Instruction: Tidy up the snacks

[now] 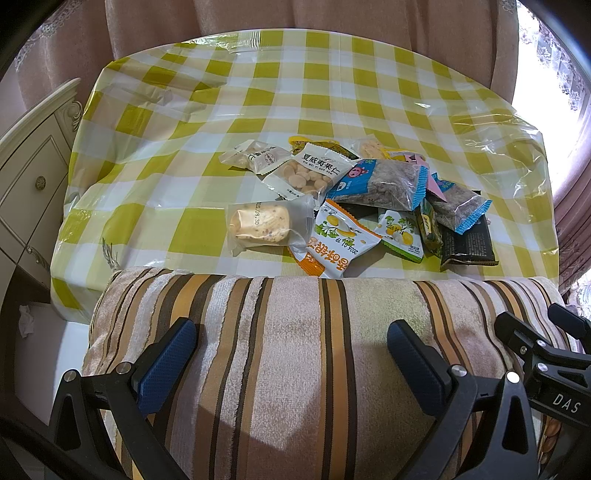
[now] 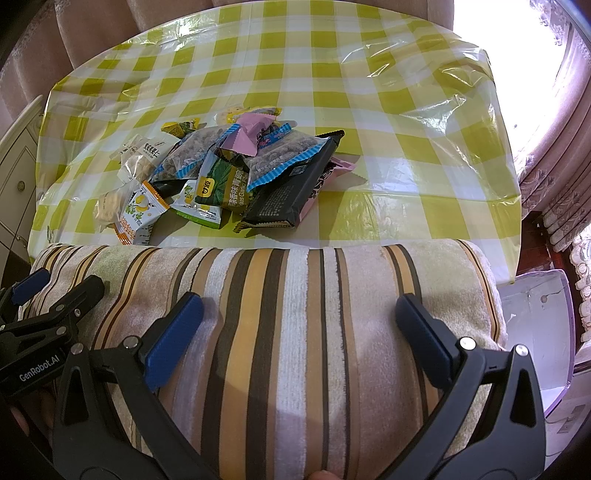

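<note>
A loose pile of snack packets (image 1: 354, 199) lies on the yellow-checked tablecloth (image 1: 258, 92); it also shows in the right wrist view (image 2: 229, 170). It holds a clear-wrapped pastry (image 1: 258, 223), an orange-and-white packet (image 1: 338, 238), blue-edged packets (image 1: 384, 182), a black packet (image 2: 291, 188) and a pink one (image 2: 251, 134). My left gripper (image 1: 291, 347) is open and empty over a striped cushion (image 1: 295, 350), short of the pile. My right gripper (image 2: 301, 325) is open and empty over the same cushion (image 2: 295, 314), to the right of the left one.
A cream drawer cabinet (image 1: 33, 177) stands left of the table. Pink curtains (image 1: 332, 18) hang behind it, and a bright window (image 2: 517, 55) is at the right. A pale purple box (image 2: 543, 332) sits at the right below the table edge.
</note>
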Available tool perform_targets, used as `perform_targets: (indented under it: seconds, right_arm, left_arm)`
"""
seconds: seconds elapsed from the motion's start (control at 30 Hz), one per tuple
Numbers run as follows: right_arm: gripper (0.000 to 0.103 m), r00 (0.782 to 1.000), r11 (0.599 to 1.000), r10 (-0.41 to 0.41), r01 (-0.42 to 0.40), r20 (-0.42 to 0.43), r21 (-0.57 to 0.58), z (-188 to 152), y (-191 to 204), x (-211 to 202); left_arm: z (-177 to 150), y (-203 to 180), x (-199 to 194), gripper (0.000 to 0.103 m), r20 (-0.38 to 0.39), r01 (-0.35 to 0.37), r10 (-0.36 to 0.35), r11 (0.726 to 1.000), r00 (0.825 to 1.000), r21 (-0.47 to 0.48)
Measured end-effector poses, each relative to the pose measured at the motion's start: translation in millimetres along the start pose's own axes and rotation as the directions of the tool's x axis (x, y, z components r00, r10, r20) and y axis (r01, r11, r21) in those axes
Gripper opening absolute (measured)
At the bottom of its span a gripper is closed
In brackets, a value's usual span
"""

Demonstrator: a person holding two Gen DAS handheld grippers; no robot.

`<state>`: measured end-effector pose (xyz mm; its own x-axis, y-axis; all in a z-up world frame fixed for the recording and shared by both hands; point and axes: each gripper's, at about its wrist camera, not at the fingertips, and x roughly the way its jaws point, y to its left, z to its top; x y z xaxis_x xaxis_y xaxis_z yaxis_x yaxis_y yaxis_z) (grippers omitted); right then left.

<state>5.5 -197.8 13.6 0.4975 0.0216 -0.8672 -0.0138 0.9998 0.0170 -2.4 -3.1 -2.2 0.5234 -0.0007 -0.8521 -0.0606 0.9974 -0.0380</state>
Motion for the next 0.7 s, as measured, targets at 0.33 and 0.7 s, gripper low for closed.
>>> perform_targets:
  seconds: [0.33,0.7]
  right_arm:
    - [0.103,1.0,1.0,-0.001,0.001,0.0,-0.001,-0.1,0.3,-0.5]
    - [0.103,1.0,1.0,0.0,-0.001,-0.013,-0.008,1.9,-0.1,1.6]
  left_arm:
    - [-0.1,-0.1,0.1,0.103,0.0,0.001,-0.001,1.0,1.0,0.0]
    - [3.9,0.5,3.0,0.103,-0.003,0.014,-0.014,1.0,1.0,-0.014]
